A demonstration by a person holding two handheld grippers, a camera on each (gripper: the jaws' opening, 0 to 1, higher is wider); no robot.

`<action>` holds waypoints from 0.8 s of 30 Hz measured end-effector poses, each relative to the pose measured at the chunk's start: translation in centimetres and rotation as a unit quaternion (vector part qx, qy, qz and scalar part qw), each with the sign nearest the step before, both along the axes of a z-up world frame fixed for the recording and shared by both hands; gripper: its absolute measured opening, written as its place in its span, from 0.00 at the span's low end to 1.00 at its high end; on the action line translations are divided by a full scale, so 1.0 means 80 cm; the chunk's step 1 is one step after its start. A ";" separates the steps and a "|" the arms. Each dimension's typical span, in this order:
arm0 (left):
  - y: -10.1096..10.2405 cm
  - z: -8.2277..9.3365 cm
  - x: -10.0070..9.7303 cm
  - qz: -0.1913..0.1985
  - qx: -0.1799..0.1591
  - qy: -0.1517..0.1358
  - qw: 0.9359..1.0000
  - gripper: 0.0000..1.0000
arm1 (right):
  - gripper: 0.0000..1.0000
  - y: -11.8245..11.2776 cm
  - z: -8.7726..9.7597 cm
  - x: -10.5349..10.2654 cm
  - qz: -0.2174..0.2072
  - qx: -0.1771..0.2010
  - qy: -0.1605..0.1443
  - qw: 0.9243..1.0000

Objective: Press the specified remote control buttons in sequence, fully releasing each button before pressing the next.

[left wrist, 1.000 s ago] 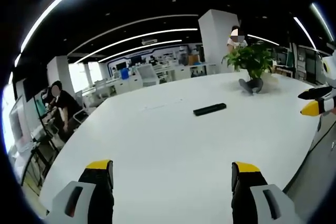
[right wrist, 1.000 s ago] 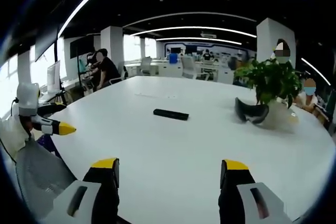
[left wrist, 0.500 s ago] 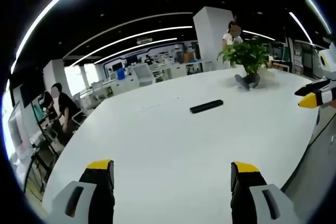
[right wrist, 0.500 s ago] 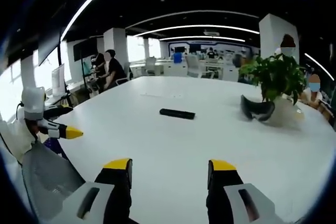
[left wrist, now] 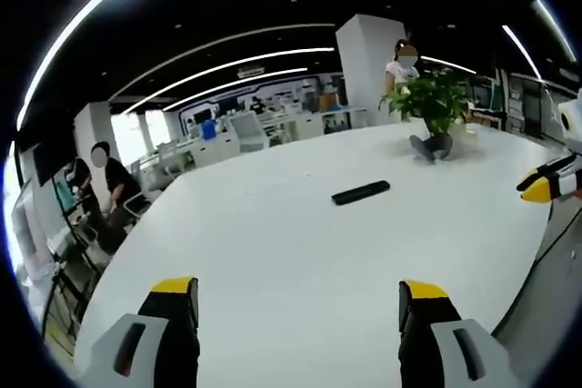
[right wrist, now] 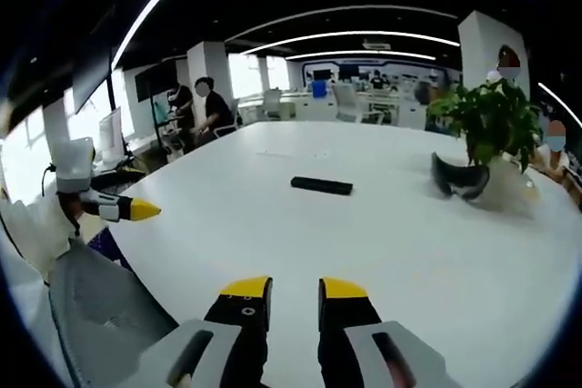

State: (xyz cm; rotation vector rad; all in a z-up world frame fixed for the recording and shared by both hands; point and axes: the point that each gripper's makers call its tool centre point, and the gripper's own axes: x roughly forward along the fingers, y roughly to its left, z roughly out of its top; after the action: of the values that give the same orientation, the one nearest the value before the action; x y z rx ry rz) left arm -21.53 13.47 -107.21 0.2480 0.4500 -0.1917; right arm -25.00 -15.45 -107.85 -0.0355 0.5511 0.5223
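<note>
— On the big white oval table [left wrist: 273,252], where does the slim black remote control [left wrist: 361,193] lie?

— Flat on the bare tabletop, well ahead of both claws and touched by neither; from the left gripper view it sits right of centre, its long side slanting up to the right; from the right gripper view the same remote [right wrist: 321,185] lies nearly level, a little left of centre.

— And the left gripper [left wrist: 300,302]?

— Its yellow-tipped black jaws stand wide apart above the near table edge, with nothing between them; from the right gripper view it shows again at the left [right wrist: 127,209], a yellow tip pointing right, off the table's edge.

— The right gripper [right wrist: 296,290]?

— Its two yellow-tipped jaws are drawn close together, only a narrow slit left, and nothing is caught in it; it hovers over the near part of the table; in the left gripper view its yellow tip [left wrist: 544,186] pokes in from the right.

— Anything else on the table?

— A leafy green potted plant [left wrist: 433,102] at the far side, with a dark curved headset-like object [right wrist: 459,179] resting just in front of it; beyond the table are white desks, white pillars and a seated person in a dark top [left wrist: 114,190] to the left.
</note>
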 end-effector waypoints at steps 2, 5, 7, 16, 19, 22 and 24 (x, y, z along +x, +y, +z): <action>-0.004 0.003 0.005 -0.013 0.012 -0.002 1.000 0.94 | 0.14 0.001 0.000 -0.001 0.001 0.002 0.003 1.000; -0.011 0.006 0.012 -0.027 0.024 -0.002 0.999 0.94 | 0.09 -0.001 -0.003 -0.002 0.001 -0.005 0.007 1.000; -0.014 0.007 0.018 -0.034 0.023 -0.001 0.999 0.94 | 0.04 -0.001 -0.005 -0.002 0.001 -0.007 0.012 1.000; -0.030 0.019 0.063 -0.076 0.038 -0.015 0.996 0.94 | 0.00 -0.001 -0.008 -0.004 0.001 -0.003 0.025 1.000; -0.034 0.022 0.079 -0.090 0.045 -0.016 0.995 0.93 | 0.00 0.000 -0.010 -0.005 0.004 -0.004 0.032 0.999; -0.040 0.027 0.092 -0.100 0.050 -0.018 0.994 0.92 | 0.00 0.001 -0.012 -0.006 0.005 -0.008 0.035 0.999; -0.046 0.030 0.104 -0.110 0.049 -0.019 0.992 0.92 | 0.00 0.001 -0.014 -0.006 0.006 -0.011 0.037 0.999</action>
State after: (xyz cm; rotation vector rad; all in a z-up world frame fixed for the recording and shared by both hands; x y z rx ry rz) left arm -13.24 9.76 -104.80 0.3986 0.3939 -0.3811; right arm -25.48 -15.37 -108.95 -0.0409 0.6298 0.5306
